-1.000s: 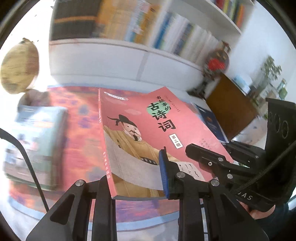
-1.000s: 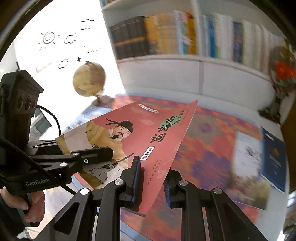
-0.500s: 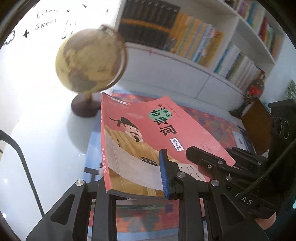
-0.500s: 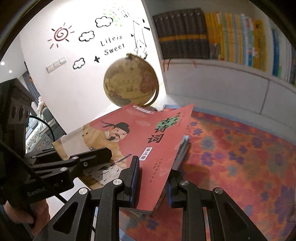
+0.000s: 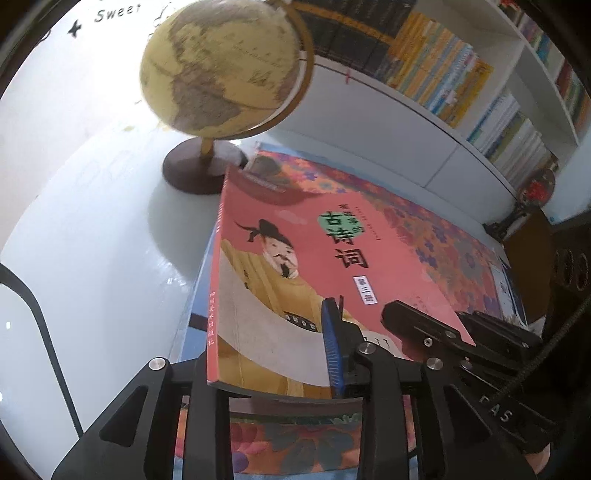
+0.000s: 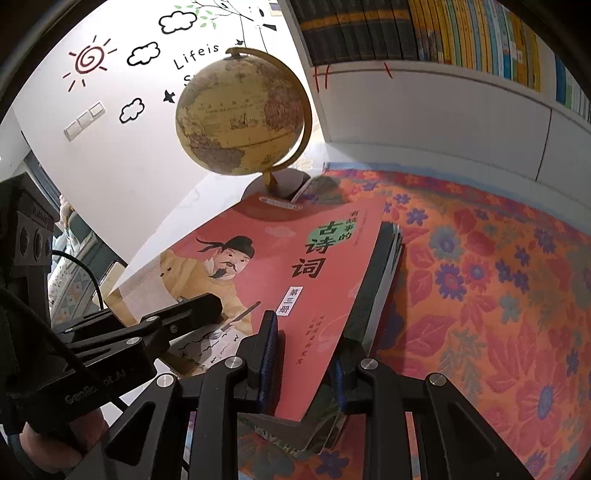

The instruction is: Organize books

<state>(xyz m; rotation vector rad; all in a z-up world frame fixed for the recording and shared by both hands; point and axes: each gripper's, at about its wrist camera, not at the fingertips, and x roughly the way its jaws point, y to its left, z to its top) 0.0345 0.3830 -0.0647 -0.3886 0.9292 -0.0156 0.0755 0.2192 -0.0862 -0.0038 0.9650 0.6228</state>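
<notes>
A pink book (image 5: 295, 266) (image 6: 277, 258) with a robed man and Chinese title on its cover hangs tilted between both grippers, just above a stack of books (image 6: 384, 280) beside the globe. My left gripper (image 5: 269, 362) has the book's near edge by the spine between its jaws. Those jaws are opening, and the blue pad still lies against the cover. My right gripper (image 6: 304, 365) is shut on the book's opposite near corner. Each gripper's top finger shows over the cover in the other view.
A globe (image 5: 221, 66) (image 6: 240, 114) on a dark round base stands just beyond the stack. A flowered orange cloth (image 6: 480, 295) covers the white table (image 5: 92, 240). Shelves of upright books (image 6: 443, 29) line the back. Another book (image 5: 506, 291) lies far right.
Both grippers carried the pink book leftward across the cloth and down, to the stack by the globe. The globe now looms close. The left jaws stand slightly wider.
</notes>
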